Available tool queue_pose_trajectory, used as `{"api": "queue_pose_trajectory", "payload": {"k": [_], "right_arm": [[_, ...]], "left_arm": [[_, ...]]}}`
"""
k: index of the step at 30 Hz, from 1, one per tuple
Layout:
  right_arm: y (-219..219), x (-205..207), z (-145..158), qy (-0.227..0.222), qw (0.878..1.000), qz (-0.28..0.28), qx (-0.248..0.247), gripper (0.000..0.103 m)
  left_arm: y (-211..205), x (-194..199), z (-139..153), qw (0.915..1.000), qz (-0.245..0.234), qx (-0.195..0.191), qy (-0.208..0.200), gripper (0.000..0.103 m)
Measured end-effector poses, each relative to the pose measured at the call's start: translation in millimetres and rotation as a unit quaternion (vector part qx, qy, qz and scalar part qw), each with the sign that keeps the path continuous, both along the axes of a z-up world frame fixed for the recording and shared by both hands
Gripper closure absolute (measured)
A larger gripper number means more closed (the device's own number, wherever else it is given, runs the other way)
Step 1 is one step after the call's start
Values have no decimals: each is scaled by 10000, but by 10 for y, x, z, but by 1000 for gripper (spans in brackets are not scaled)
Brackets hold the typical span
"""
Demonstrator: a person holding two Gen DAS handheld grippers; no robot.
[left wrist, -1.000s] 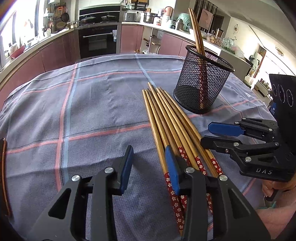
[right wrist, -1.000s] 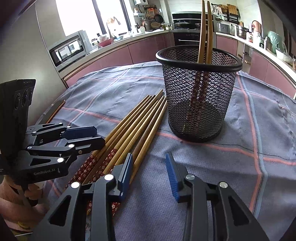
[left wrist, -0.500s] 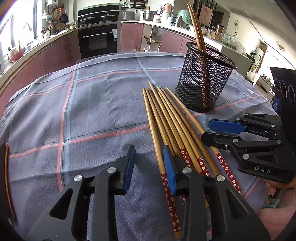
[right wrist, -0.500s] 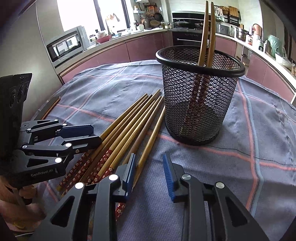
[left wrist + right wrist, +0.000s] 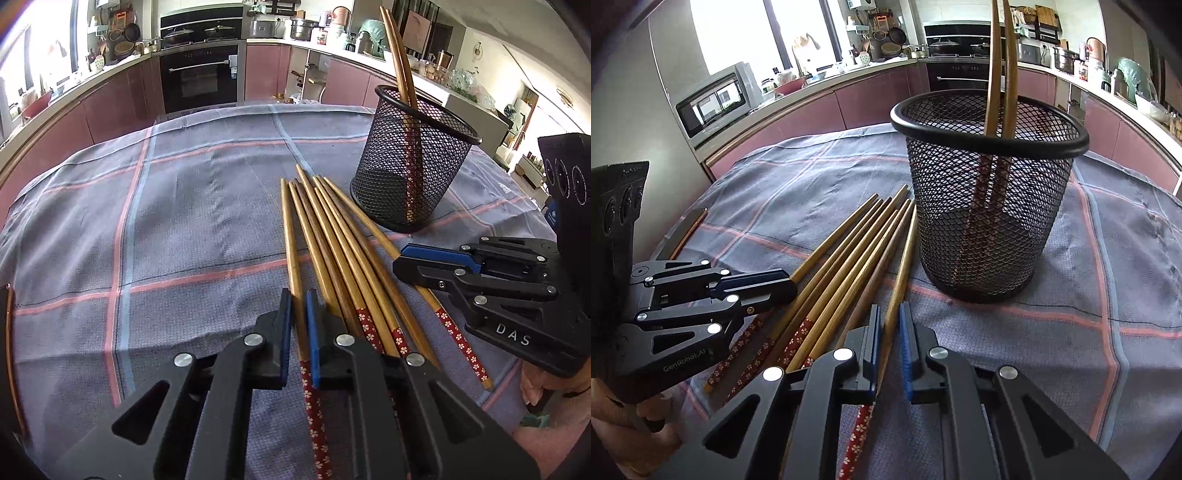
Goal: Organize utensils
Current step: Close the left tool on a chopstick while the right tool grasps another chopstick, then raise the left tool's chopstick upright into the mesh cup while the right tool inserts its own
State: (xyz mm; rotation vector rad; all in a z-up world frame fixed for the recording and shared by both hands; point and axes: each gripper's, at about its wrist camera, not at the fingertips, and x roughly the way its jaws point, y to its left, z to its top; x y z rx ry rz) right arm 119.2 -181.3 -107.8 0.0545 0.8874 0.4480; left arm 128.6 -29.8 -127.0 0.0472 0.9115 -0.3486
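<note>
So both hands are working at once here: the left gripper (image 5: 298, 332) is pinching the leftmost brown bamboo chopstick with a red flowered handle (image 5: 291, 251), and the right gripper (image 5: 889, 343) is pinching the rightmost one (image 5: 899, 273), probably so they don't collide. The other chopsticks (image 5: 343, 254) are lying fanned on the grey checked tablecloth (image 5: 184, 221), just beside the black wire-mesh cup (image 5: 988, 206), which is already holding two upright.
</note>
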Motion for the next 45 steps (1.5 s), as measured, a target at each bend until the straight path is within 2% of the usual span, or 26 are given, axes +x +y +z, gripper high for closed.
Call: {"api": "queue_pose_trajectory", "payload": {"k": [5,9,18,33,41,45], "right_arm": [[-109,-16,35,-21,9996,-149,240,97],[-129,-74,113,-137,9995,2,300,97],[44,-97,67,2,9989,453,142,97],[92,50,24,148,9984,542,-38,96],[31,-16,118,-45,9985,528,116,97],[-64,-105,266,-260,9976,585,265,97]], "left_arm": [[52,-47,33,9998,86,-184,-19,95],[52,-110,92,9996,-29,-277,-85,95],[-18,-157,40,9996,-272,-105,7,95],[-65,65,-1,9981,-603,121,90,93],[-84,120,29,9990,-430,24,94,96],[-65,32,158,9988,-477,-85,-63,96]]}}
